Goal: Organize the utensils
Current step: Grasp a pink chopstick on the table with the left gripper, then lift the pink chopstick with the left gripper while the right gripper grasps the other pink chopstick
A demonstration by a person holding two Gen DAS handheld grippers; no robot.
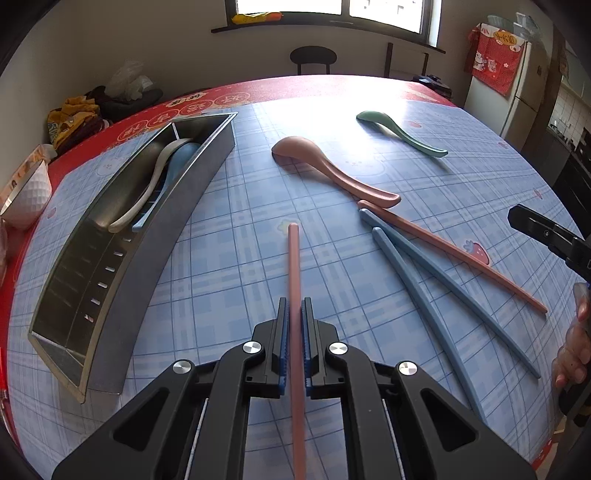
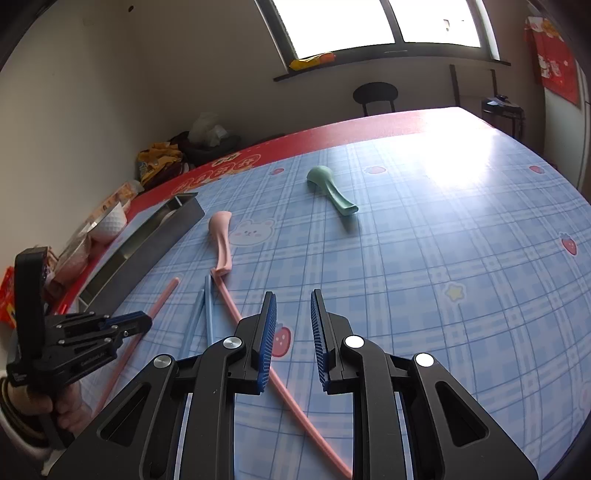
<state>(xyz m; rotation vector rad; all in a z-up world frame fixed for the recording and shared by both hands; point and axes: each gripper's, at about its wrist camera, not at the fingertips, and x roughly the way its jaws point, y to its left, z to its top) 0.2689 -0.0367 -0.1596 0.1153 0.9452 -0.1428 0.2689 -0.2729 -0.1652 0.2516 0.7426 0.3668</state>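
— Chopstick, the long pink plastic one (image 1: 294, 266), is pinched between the closed jaws of the left gripper (image 1: 294, 314), over the blue checked tablecloth (image 1: 229, 206).

— And the right gripper (image 2: 293, 314)?

— Jaws apart, holding nothing. Only the left camera looks into the long steel tray (image 1: 110, 266): a white spoon (image 1: 147, 192) and a blue spoon (image 1: 177, 162) lie inside (the right view shows just its outer wall).

— The rest?

— Second pink chopstick (image 1: 454, 254) partly hidden under the right gripper; pink spoon (image 1: 332, 170) and green spoon (image 1: 402, 134) on the cloth, window (image 2: 347, 26) behind.

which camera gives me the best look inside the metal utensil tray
The left wrist view: the metal tray lies open, showing a white spoon and blue spoon inside. The right wrist view catches only its outer wall.
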